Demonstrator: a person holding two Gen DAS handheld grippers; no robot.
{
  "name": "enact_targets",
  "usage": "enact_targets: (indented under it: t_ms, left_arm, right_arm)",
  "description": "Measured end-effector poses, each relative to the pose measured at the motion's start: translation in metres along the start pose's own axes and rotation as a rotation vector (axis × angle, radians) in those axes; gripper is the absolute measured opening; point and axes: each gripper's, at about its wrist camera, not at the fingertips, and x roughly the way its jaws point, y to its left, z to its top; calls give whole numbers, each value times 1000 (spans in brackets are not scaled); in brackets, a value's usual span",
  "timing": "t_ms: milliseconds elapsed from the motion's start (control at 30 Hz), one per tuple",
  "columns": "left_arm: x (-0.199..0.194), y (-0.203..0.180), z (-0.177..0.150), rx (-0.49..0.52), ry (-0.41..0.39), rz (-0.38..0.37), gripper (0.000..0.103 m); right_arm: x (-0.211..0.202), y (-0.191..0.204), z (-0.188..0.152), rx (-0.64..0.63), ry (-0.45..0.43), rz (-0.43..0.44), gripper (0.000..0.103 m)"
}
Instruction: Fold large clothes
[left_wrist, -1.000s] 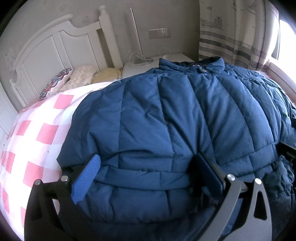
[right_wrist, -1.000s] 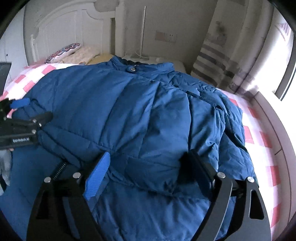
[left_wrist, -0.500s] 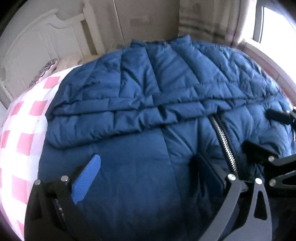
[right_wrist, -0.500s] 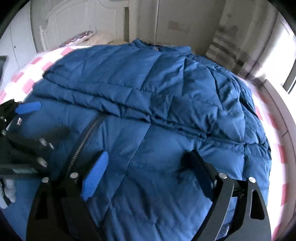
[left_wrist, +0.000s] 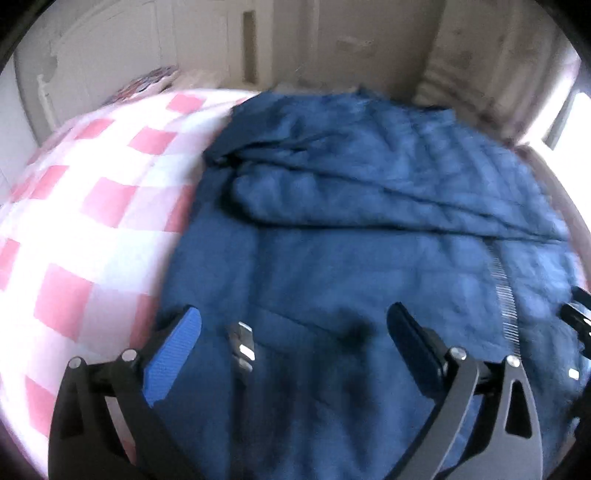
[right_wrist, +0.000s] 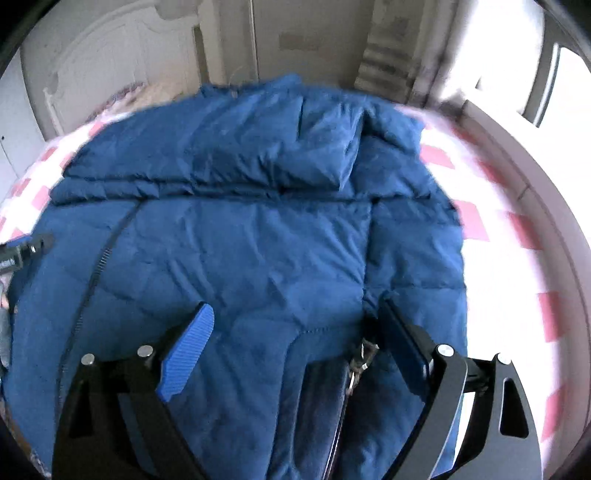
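Note:
A dark blue quilted jacket (left_wrist: 369, 229) lies on the bed, its far part folded over into a thick band (right_wrist: 221, 162) across the middle. Its zipper (left_wrist: 506, 295) runs down the near half, also seen in the right wrist view as zipper (right_wrist: 99, 266). My left gripper (left_wrist: 291, 325) hovers open over the jacket's near left part, beside a metal pull (left_wrist: 242, 347). My right gripper (right_wrist: 295, 321) stands open over the near right part, with a small metal pull (right_wrist: 360, 360) by its right finger. Nothing is pinched in either one.
A pink and white checked bed cover (left_wrist: 92, 221) shows left of the jacket and again as cover (right_wrist: 498, 240) on its right. A white headboard (right_wrist: 110, 66) and pillows (left_wrist: 147, 83) stand at the far end. A curtain (left_wrist: 480, 55) and bright window (right_wrist: 561, 74) are at the right.
Both grippers have drawn back from the folded-over part toward the jacket's near end, jaws wide throughout. The fold now lies farther off, and more checked cover shows at each side.

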Motion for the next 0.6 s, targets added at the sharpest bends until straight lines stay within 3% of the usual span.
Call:
enact_targets:
  t_ms: [67, 133, 200, 233, 267, 400, 467, 533, 600]
  left_arm:
    - [-17, -21, -11, 60, -37, -50, 101]
    - [-16, -48, -27, 181, -27, -17, 101]
    - [-1, -61, -41, 260, 13, 25, 101]
    - [2, -61, -42, 250, 7, 22, 101]
    - [-1, -56, -42, 235, 16, 9, 101]
    - [-16, -44, -45, 183, 8, 7, 101]
    - [-30, -40, -53, 190, -11, -21, 101]
    - [-39, -38, -64, 214, -21, -6, 101]
    - [-37, -37, -80, 252, -5, 27, 101]
  right_arm:
    - [-21, 7, -5, -15, -49, 59, 86]
    - [-29, 20, -12, -60, -52, 81, 86]
    - [-21, 39, -25, -134, 0, 98, 86]
    - [-10, 48, -32, -178, 41, 95, 87]
    - [-6, 54, -37, -211, 29, 58, 88]
    - [-23, 47, -35, -172, 21, 16, 88]
    - [-39, 48, -39, -167, -17, 39, 88]
    - [-51, 56, -52, -199, -32, 99, 88]
    - [-44, 68, -66, -268, -5, 105, 88]
